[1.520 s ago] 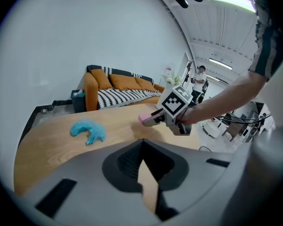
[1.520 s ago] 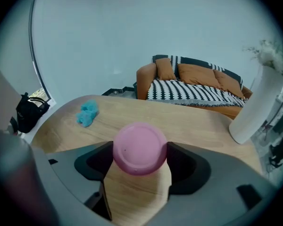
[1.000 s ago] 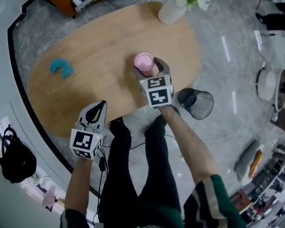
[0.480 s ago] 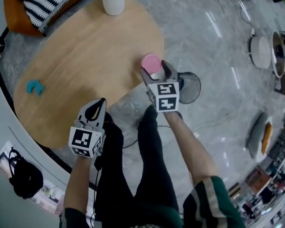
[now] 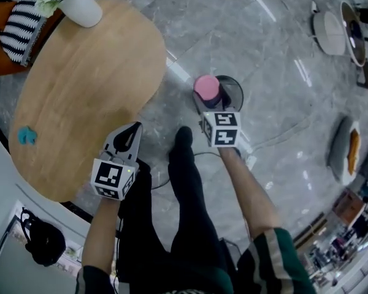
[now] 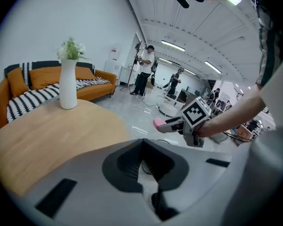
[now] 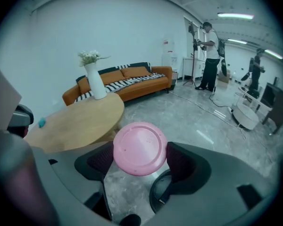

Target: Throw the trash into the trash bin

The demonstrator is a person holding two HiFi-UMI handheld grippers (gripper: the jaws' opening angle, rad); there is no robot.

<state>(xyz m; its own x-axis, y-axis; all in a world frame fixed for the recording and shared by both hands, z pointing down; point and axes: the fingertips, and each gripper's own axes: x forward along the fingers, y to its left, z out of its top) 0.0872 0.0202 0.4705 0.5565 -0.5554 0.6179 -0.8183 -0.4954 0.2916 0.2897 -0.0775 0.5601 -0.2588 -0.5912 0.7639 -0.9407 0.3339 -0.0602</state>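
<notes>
While the R gripper (image 5: 210, 103) is clamping the pink cup (image 5: 206, 87) w/ its fingers (image 7: 184, 166) pressing on both sides, the cup is hanging clear of the table (image 5: 86, 84), above the grey floor (image 5: 264, 48) and directly over the black trash bin (image 5: 235, 92). In the right gripper view the cup's round pink lid is facing the camera, and part of the bin's dark rim is showing just below it. The L gripper (image 5: 132, 132) is hovering near the table's edge, well apart from cup & bin; its fingers are sitting together w/ nothing between them. On the wooden table a white vase (image 5: 80, 8) w/ flowers is standing at the far end, and a small blue item (image 5: 27, 135) is lying close to the near edge. An orange sofa (image 7: 127, 81) w/ striped cushions is showing behind the table. A person (image 7: 210, 55) is standing farther back in the room.
</notes>
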